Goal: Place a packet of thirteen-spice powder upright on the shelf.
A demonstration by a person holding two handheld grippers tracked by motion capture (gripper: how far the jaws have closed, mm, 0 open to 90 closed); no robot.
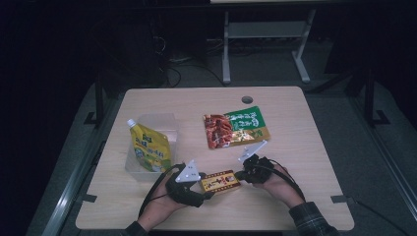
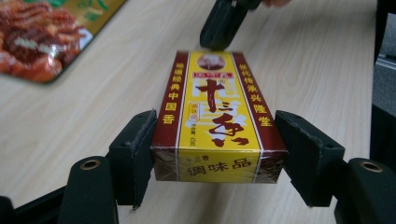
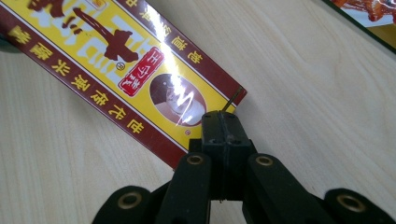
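We see the left gripper (image 2: 217,154) clamping the near end of the yellow and maroon seasoning box (image 2: 217,112) by its sides, near the table's front edge. The right gripper (image 3: 223,122) sits fully closed against the box's far end; whether it pinches a film edge there, we can't tell.

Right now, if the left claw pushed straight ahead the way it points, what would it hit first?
Probably the right claw, shut at the far end of the yellow box that the left claw grips; depth is uncertain.

Box (image 2: 218,116) yellow, maroon borders; pouch (image 1: 236,127) green
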